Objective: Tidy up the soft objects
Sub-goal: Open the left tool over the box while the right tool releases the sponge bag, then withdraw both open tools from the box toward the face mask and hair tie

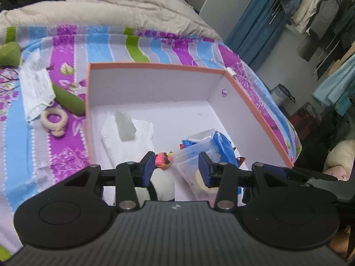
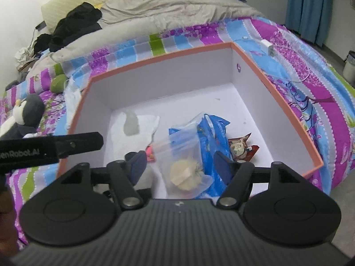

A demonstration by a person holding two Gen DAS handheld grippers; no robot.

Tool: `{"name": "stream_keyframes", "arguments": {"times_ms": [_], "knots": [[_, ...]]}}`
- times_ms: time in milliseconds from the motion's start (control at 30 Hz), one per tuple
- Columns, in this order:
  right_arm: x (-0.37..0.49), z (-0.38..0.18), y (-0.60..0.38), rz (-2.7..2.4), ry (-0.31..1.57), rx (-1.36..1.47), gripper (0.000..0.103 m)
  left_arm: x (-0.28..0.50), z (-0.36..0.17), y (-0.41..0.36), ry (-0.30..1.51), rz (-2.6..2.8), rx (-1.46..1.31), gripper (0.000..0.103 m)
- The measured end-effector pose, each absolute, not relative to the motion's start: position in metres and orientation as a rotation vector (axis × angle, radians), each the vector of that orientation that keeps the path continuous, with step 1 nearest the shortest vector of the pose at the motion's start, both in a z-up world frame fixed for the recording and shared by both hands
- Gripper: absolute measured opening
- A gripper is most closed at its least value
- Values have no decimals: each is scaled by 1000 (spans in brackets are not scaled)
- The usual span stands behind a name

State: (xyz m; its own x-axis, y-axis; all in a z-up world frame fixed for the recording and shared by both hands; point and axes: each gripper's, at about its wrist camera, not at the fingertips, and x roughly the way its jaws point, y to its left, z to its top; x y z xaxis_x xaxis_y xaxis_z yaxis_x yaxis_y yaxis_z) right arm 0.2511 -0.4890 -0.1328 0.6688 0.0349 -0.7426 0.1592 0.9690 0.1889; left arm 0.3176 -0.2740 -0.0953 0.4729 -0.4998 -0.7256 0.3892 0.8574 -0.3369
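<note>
An orange-rimmed white box (image 1: 155, 66) (image 2: 155, 53) lies on the striped bedspread. Inside are a folded white towel (image 1: 126, 139) (image 2: 119, 133) with a pale translucent piece on it, a clear bag with a cream puff (image 2: 184, 168) (image 1: 193, 161), a blue packet (image 2: 213, 137) (image 1: 221, 141), a red snack wrapper (image 2: 241, 148) and a pink-and-white plush toy (image 1: 163, 177). My left gripper (image 1: 176, 168) is open above the plush toy and clear bag. My right gripper (image 2: 179, 166) is open over the clear bag, empty. The left gripper's side shows in the right wrist view (image 2: 55, 148).
Left of the box lie a face mask (image 1: 35, 88), a cream hair ring (image 1: 54, 122), green plush pieces (image 1: 68, 97) and a penguin plush (image 2: 22, 115). A grey duvet (image 2: 166, 6) and black clothes (image 2: 73, 24) lie behind. A charger and cable (image 2: 270, 48) lie right of the box.
</note>
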Motion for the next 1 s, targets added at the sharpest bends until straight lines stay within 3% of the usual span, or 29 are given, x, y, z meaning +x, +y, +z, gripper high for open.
{"name": "stream_keyframes", "arguments": {"times_ms": [500, 1000], "knots": [[163, -80, -438, -34, 702, 228, 69, 212, -35, -207, 805, -539, -143, 49], [77, -70, -365, 54, 631, 214, 69, 106, -17, -113, 736, -472, -151, 49]]}}
